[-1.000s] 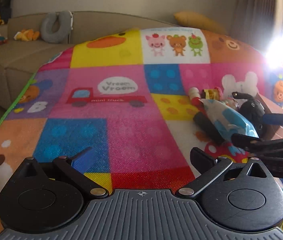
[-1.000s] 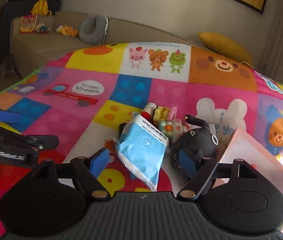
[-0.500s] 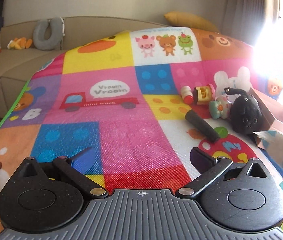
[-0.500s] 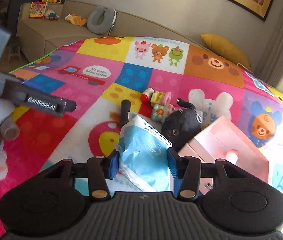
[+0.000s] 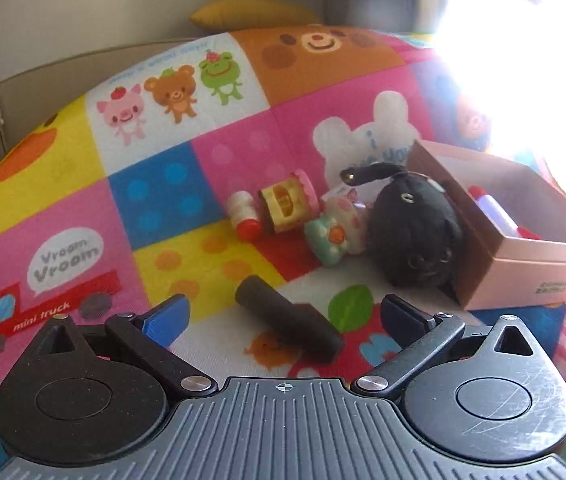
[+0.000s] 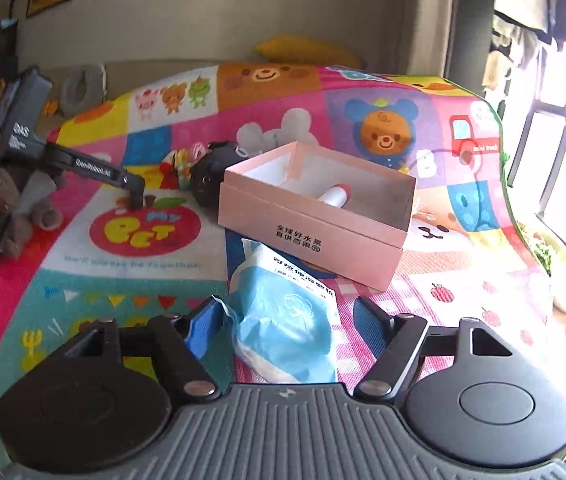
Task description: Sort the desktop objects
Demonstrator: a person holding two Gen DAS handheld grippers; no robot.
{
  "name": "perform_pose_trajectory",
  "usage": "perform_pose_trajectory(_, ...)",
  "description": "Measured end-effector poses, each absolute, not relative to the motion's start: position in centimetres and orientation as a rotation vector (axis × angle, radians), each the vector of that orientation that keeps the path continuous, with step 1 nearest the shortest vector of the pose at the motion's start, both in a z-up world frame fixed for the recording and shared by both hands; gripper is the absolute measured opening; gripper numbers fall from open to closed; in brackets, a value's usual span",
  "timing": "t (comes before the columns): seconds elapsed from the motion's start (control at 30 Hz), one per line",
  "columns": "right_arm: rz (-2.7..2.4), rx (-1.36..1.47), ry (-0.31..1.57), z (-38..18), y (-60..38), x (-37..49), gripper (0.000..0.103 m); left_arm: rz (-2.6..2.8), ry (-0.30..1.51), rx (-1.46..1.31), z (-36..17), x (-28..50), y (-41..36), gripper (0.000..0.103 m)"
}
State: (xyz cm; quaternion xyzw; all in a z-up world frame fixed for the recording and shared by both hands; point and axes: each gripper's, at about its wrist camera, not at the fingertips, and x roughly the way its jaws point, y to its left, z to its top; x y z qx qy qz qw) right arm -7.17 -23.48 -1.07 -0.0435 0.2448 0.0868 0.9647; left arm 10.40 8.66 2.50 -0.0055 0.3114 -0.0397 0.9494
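Note:
My left gripper (image 5: pixel 285 314) is open, its jaws on either side of a black cylinder (image 5: pixel 289 329) lying on the mat. Beyond it lie a small white bottle with a red cap (image 5: pixel 244 219), a yellow and pink toy (image 5: pixel 287 206), a floral toy (image 5: pixel 337 229) and a black plush (image 5: pixel 415 234). The plush rests against an open pink box (image 5: pixel 531 252) that holds a white and red tube (image 6: pixel 335 196). My right gripper (image 6: pixel 285 322) is open around a blue tissue pack (image 6: pixel 285 320) lying on the mat in front of the box (image 6: pixel 315 236).
A colourful cartoon play mat (image 5: pixel 163 184) covers the surface. The left gripper and gloved hand (image 6: pixel 23 184) show at the left of the right wrist view. A sofa with a yellow cushion (image 6: pixel 307 50) stands behind. A bright window (image 6: pixel 563 120) is at the right.
My right gripper carried the tissue pack to the mat in front of the pink box and opened. My left gripper moved forward and right, up to the black cylinder.

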Motion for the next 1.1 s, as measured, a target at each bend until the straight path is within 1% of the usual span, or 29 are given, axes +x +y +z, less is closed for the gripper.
perform_pose_trajectory(0.07,0.150,0.023,0.465,-0.9,-25.0,-7.3,0.086,-0.042,0.659,-0.026,2.0,12.1,8.5,0.103)
perform_pose_trajectory(0.13,0.114,0.080,0.449,-1.1,-26.2,-7.2,0.092,-0.040,0.671,-0.043,1.8,13.2,8.4,0.103)
perform_pose_trajectory(0.2,0.085,0.081,0.444,-1.5,-27.1,-7.1,0.092,-0.061,0.671,-0.057,1.8,13.5,8.4,0.102)
perform_pose_trajectory(0.3,0.057,0.076,0.447,-2.4,-27.9,-7.0,0.095,-0.142,0.692,-0.057,1.8,13.3,7.8,0.087)
perform_pose_trajectory(0.33,0.053,0.086,0.450,-2.7,-28.2,-7.0,0.096,-0.184,0.701,-0.058,1.7,13.1,7.5,0.086)
perform_pose_trajectory(0.47,0.042,0.152,0.475,-3.8,-29.1,-6.5,0.097,-0.316,0.730,-0.014,1.6,10.6,5.7,0.087)
perform_pose_trajectory(0.5,0.046,0.164,0.469,-3.7,-29.3,-6.5,0.097,-0.340,0.732,0.006,1.5,9.7,5.1,0.088)
perform_pose_trajectory(0.53,0.046,0.172,0.468,-3.8,-29.5,-6.5,0.100,-0.367,0.735,0.018,1.5,8.7,4.5,0.089)
perform_pose_trajectory(0.63,0.057,0.185,0.466,-3.8,-29.5,-6.5,0.102,-0.458,0.736,0.025,1.6,5.8,3.2,0.095)
perform_pose_trajectory(0.73,0.061,0.183,0.461,-3.9,-29.4,-6.6,0.103,-0.461,0.687,0.078,2.2,4.2,2.4,0.096)
perform_pose_trajectory(0.8,0.054,0.181,0.458,-3.9,-29.4,-6.6,0.103,-0.401,0.648,0.100,2.7,4.5,2.5,0.096)
perform_pose_trajectory(0.87,0.047,0.180,0.456,-3.9,-29.4,-6.7,0.103,-0.300,0.656,0.070,3.1,6.3,3.2,0.083)
perform_pose_trajectory(0.9,0.043,0.182,0.455,-3.9,-29.4,-6.7,0.103,-0.253,0.677,0.032,3.1,7.6,3.7,0.067)
perform_pose_trajectory(0.93,0.041,0.184,0.455,-4.0,-29.4,-6.7,0.103,-0.224,0.690,-0.006,3.1,8.6,4.1,0.063)
perform_pose_trajectory(1.03,0.024,0.183,0.479,-4.1,-29.3,-6.3,0.103,-0.196,0.704,-0.064,2.6,10.8,4.1,0.063)
perform_pose_trajectory(1.1,-0.016,0.149,0.548,-4.2,-28.8,-5.3,0.103,-0.191,0.721,-0.044,2.1,11.5,3.1,0.063)
